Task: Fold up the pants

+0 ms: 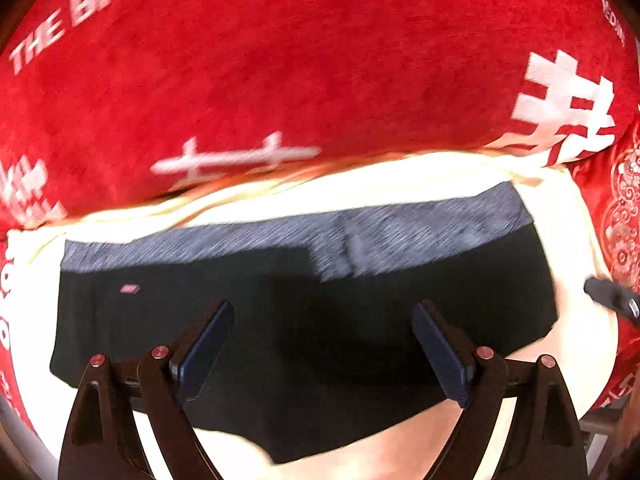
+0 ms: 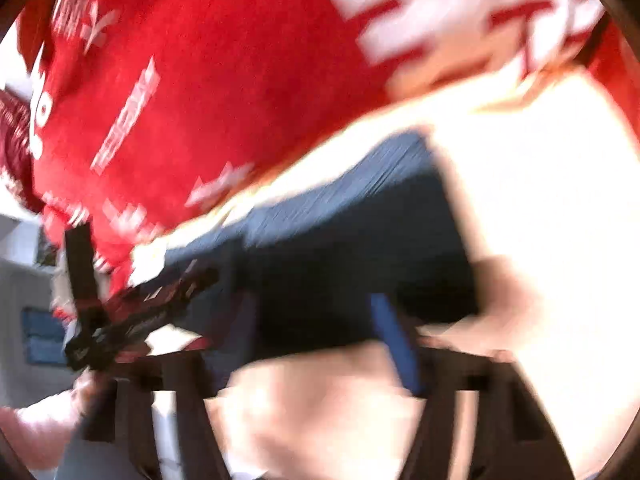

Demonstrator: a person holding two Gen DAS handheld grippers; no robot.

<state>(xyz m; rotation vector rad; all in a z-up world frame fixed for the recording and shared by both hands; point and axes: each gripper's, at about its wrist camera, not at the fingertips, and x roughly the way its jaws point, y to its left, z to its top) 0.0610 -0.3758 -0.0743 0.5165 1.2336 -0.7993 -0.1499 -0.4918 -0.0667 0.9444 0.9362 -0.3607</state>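
Note:
The black pants with a grey waistband lie folded flat on a cream cloth. My left gripper is open just above them, fingers apart over the black fabric, holding nothing. The tip of my right gripper shows at the right edge of the left wrist view. The right wrist view is heavily blurred: the pants lie ahead, and my right gripper has its fingers spread apart near the pants' near edge. The left gripper shows at the left of that view.
A red blanket with white lettering covers the surface behind the cream cloth and also shows in the right wrist view. Red patterned fabric lies at the right. A grey wall or furniture is at far left.

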